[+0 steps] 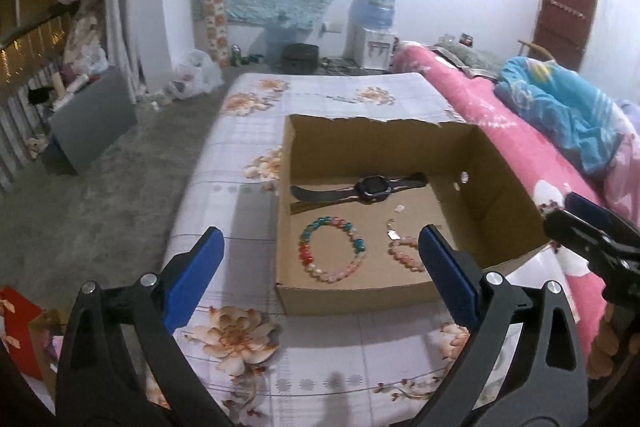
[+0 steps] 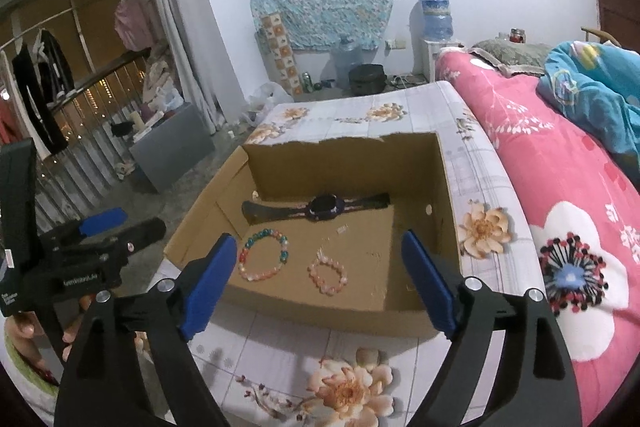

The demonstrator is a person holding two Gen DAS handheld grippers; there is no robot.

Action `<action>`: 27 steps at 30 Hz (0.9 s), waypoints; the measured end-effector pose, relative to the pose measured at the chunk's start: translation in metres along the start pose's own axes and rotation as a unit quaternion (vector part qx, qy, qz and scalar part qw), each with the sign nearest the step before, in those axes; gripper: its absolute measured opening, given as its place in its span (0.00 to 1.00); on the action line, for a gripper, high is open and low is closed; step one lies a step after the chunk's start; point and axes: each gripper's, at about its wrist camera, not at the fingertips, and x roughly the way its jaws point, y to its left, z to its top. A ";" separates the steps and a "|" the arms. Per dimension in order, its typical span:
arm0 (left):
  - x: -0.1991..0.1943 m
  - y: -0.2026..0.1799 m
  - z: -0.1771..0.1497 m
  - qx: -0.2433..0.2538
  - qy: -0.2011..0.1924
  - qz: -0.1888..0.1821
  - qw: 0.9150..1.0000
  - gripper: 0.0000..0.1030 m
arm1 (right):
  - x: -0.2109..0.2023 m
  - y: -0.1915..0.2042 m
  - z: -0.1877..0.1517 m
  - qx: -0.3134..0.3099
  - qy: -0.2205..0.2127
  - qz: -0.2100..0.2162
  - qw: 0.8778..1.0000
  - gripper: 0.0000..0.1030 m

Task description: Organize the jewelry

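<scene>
A brown cardboard box (image 2: 416, 183) with no lid is being kept on a table covered by a white cloth with orange flowers (image 2: 352, 391). Three things are lying flat inside the box. A black wristwatch with a dark strap (image 2: 320, 207) is lying near the back wall. A bracelet of pink, red, blue and green beads (image 2: 263, 256) is lying in front of the watch, on the left. A smaller bracelet of pale pink beads (image 2: 327, 277) is lying just beside it, on the right. The three things are not touching each other.

The left gripper with blue pads (image 1: 320, 273) is being held wide open, and nothing is being held in it. The right gripper with blue pads (image 2: 318, 285) is being held wide open too, and it is empty. Both are being held above the near edge of the box.

No more jewelry is being seen on the cloth, so the job is looking nearly finished or finished.
</scene>
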 end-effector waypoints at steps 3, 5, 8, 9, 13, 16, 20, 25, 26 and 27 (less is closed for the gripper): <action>-0.001 -0.003 -0.003 0.011 -0.004 0.030 0.999 0.91 | 0.000 0.001 -0.008 -0.001 0.008 -0.011 1.000 0.85; -0.001 -0.003 -0.005 0.013 -0.005 0.034 0.999 0.91 | 0.001 0.003 -0.013 -0.002 0.014 -0.019 1.000 0.85; -0.001 -0.003 -0.006 0.006 -0.010 0.028 1.000 0.91 | 0.003 0.005 -0.018 -0.003 0.022 -0.029 0.999 0.85; -0.002 -0.002 -0.007 0.003 -0.014 0.024 1.000 0.91 | 0.003 0.005 -0.020 -0.003 0.024 -0.033 0.999 0.85; -0.001 -0.003 -0.011 -0.005 -0.018 0.036 0.999 0.91 | 0.005 0.005 -0.024 0.001 0.034 -0.042 0.999 0.86; 0.005 -0.005 -0.015 -0.005 -0.002 0.039 0.999 0.91 | 0.005 0.006 -0.030 0.002 0.043 -0.052 0.998 0.89; 0.013 -0.008 -0.023 -0.008 0.027 0.040 0.999 0.91 | 0.006 0.003 -0.041 0.006 0.060 -0.071 0.996 0.90; 0.029 -0.013 -0.038 -0.020 0.074 0.058 0.995 0.91 | 0.020 -0.009 -0.055 0.032 0.099 -0.071 0.992 0.91; 0.034 -0.012 -0.041 -0.028 0.087 0.058 0.994 0.91 | 0.024 -0.010 -0.057 0.034 0.107 -0.077 0.991 0.91; 0.038 -0.012 -0.042 -0.034 0.096 0.060 0.993 0.91 | 0.029 -0.012 -0.058 0.038 0.116 -0.083 0.989 0.91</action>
